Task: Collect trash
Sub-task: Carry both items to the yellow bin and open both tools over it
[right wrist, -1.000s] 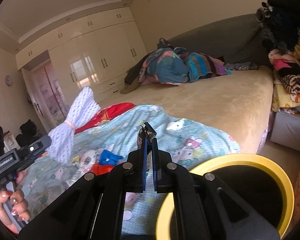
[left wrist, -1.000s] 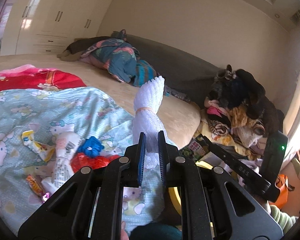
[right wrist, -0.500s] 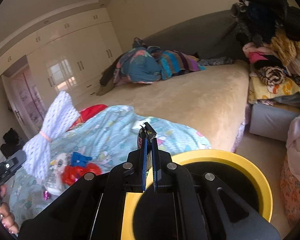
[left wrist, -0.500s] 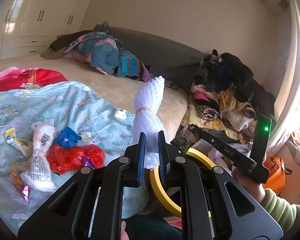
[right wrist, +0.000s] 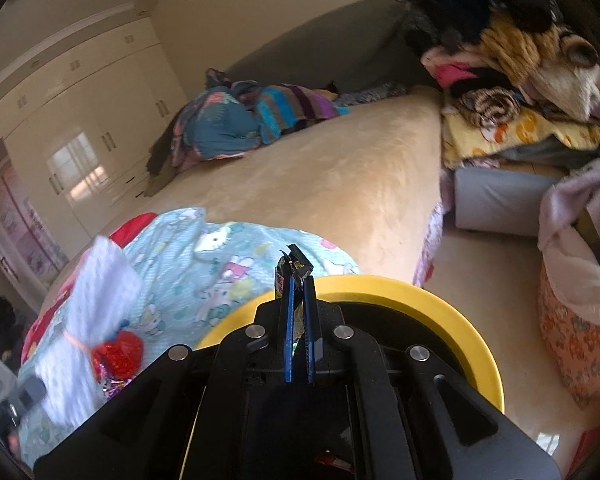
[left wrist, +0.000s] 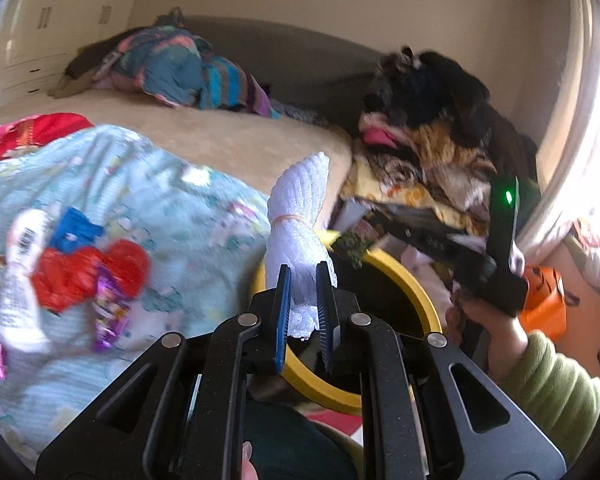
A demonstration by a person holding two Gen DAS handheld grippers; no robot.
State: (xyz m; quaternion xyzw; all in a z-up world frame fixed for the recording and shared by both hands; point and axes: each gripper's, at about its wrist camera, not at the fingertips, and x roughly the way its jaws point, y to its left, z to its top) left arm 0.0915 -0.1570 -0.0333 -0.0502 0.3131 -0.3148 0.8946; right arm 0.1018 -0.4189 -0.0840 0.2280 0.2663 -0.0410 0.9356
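Observation:
My left gripper (left wrist: 303, 276) is shut on a white foam net sleeve (left wrist: 296, 216) tied with an orange band, held over the near rim of the yellow-rimmed black bin (left wrist: 416, 292). My right gripper (right wrist: 298, 284) is shut on a thin dark snack wrapper (right wrist: 294, 266) that pokes up past its fingertips, above the yellow-rimmed black bin (right wrist: 440, 312). The foam net sleeve (right wrist: 88, 312) appears blurred at the left of the right wrist view. In the left wrist view the wrapper (left wrist: 354, 246) hangs over the bin's far rim.
More trash lies on the light blue cartoon blanket (left wrist: 160, 200): a red net bag (left wrist: 88, 272), a blue scrap (left wrist: 74, 230), a white bottle (left wrist: 20, 264), purple foil wrappers (left wrist: 108, 312). Clothes pile (left wrist: 432, 128) beside the tan bed (right wrist: 340, 160). An orange patterned basket (right wrist: 572, 340) stands right.
Both grippers have moved right and down from over the blanket to above the bin, each still holding its piece. The bin now fills the lower part of both views.

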